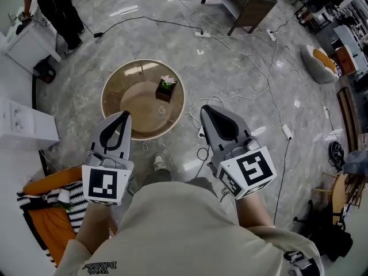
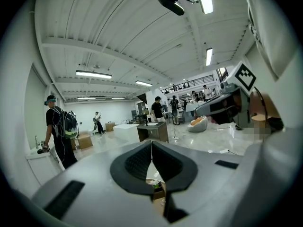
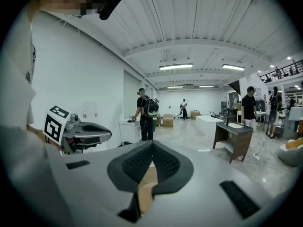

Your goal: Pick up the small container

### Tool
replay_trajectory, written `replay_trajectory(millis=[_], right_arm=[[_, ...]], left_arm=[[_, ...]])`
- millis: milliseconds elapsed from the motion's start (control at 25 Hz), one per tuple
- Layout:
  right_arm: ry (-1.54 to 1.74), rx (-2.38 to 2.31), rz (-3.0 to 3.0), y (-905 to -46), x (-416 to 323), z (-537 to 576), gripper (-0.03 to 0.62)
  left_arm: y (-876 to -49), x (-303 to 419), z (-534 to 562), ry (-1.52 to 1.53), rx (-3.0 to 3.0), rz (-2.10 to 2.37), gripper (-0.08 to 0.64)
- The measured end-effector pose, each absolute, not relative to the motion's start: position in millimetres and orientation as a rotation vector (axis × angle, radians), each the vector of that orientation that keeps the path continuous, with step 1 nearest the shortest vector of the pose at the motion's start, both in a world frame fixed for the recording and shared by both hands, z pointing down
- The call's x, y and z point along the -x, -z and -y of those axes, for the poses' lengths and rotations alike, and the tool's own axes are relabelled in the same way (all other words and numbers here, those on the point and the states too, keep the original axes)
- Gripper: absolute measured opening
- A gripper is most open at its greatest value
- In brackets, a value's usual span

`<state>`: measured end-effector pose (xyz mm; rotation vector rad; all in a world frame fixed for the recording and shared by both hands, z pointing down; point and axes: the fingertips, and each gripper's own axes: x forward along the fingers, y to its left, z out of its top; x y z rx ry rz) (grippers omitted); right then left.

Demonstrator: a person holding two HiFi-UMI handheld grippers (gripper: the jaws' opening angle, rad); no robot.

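The small container (image 1: 165, 89) is a dark square pot with a little green and white plant. It stands on the right part of a round tan table (image 1: 123, 105). My left gripper (image 1: 123, 115) is held near the table's front edge, shut and empty. My right gripper (image 1: 206, 109) hovers to the right of the table, also shut with nothing in it. Both are short of the pot. In the left gripper view the pot (image 2: 155, 186) peeks out below the closed pads (image 2: 163, 162). The right gripper view shows its pads (image 3: 142, 163) meeting, with the table (image 3: 149, 176) beneath.
White cables and power strips (image 1: 200, 34) trail over the marble floor beyond and right of the table. A dark desk (image 1: 247, 3) stands at the back, a person (image 1: 56, 7) at the back left. A white cabinet (image 1: 23, 122) and an orange striped cloth (image 1: 49, 206) are on my left.
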<state>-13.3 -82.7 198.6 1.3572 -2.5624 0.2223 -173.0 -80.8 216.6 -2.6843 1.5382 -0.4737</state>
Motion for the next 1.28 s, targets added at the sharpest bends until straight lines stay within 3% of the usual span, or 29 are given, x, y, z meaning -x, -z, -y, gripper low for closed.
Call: replay_trajectory(millis=[320, 1080, 1280], right_arm=[[-0.233, -1.369, 2.55, -201.5, 30.0, 131.5, -0.003], [-0.272, -1.305, 2.578, -228.6, -20.1, 201.7, -0.003], [-0.27, -1.306, 2.581, -236.3, -25.3, 218.0, -0.003]], left_arm=[[-221.3, 187.8, 130.6, 0.469, 2.71, -1.555, 0.008], [-230.0, 150.7, 183.3, 0.351, 2.653, -1.705, 0.009], [-238.7, 143.1, 200.1, 0.341, 2.667, -1.682, 0.117]])
